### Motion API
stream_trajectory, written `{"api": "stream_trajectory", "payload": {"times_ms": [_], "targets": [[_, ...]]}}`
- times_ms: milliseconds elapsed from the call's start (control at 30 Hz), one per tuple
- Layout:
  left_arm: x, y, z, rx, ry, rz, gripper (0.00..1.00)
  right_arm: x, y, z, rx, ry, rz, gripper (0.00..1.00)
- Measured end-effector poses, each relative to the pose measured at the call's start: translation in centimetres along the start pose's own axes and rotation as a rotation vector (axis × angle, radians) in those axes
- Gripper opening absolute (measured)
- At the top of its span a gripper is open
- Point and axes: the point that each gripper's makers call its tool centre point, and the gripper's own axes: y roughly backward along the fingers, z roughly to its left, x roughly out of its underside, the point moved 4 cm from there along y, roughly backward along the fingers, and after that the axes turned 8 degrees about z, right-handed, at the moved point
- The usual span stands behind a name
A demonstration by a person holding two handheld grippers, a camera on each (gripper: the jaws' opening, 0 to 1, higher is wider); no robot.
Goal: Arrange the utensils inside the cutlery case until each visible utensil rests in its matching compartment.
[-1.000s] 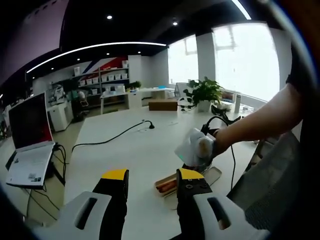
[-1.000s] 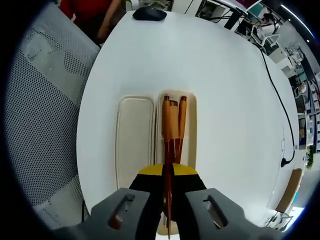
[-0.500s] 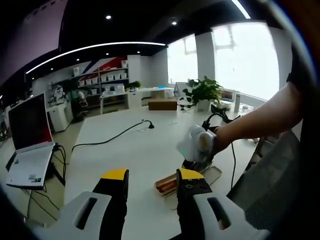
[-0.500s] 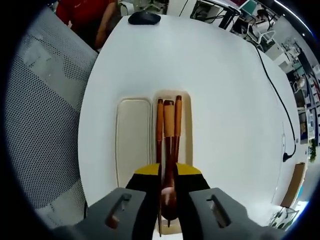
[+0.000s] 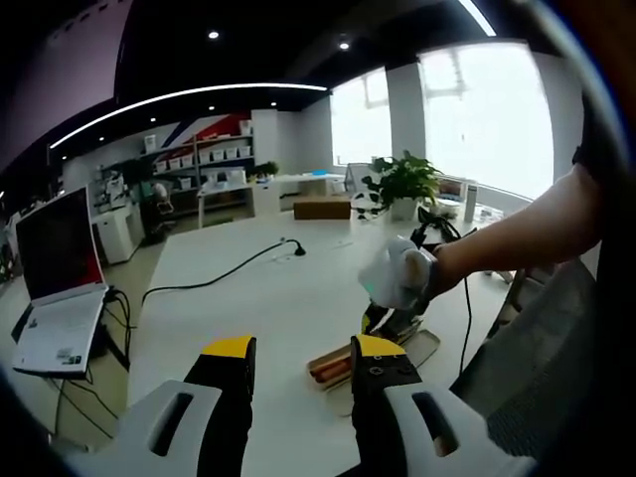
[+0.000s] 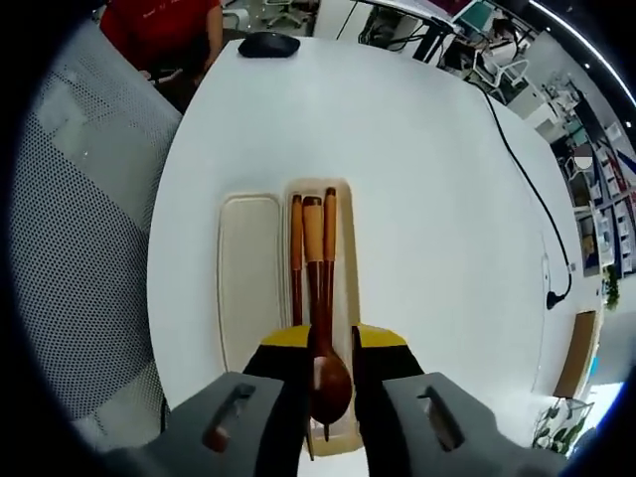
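Through the right gripper view we look down on the white table, where the cutlery case lies open with its pale lid flat just beside it. Three wooden utensils rest lengthwise in the case: a spoon in the middle, with a slim chopstick on one side and a second chopstick on the other. The spoon's dark bowl sits between the jaws of our right gripper, whose yellow tips stand apart on either side of it without pressing on it, so this gripper is released. Whether the case has separate compartments we cannot tell from here. At the far edge of the table lies a black mouse, with a person in a red shirt behind it, and a black cable runs across the tabletop. The left gripper view adds the room: our left gripper hovers above the table with its jaws apart and nothing between them, also released. Past it we see the case low and side-on, our hand on the right gripper above it, a laptop on the left, and a potted plant near the bright windows.
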Motion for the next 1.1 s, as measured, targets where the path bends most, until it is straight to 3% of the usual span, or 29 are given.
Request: {"api": "stream_trajectory", "payload": {"times_ms": [767,900,1033,1100], "targets": [[-0.2,0.2,0.0,-0.002,0.006,-0.015,0.38,3.2,1.9,-0.6,0.078,-0.111,-0.023,0.41],[-0.2,0.2,0.0,-0.002,0.004,-0.014,0.38,2.4,2.6,-0.6,0.079,-0.22,-0.12,0.51],[-0.2,0.2,-0.1,-0.001,0.001,-0.013,0.37,2.7,3.3,-0.5,0.093,-0.212,-0.116,0.56],[-0.2,0.3,-0.1,-0.001,-0.001,-0.013,0.37,2.4,4.0,-0.2,0.064,-0.247,-0.161,0.56]]}}
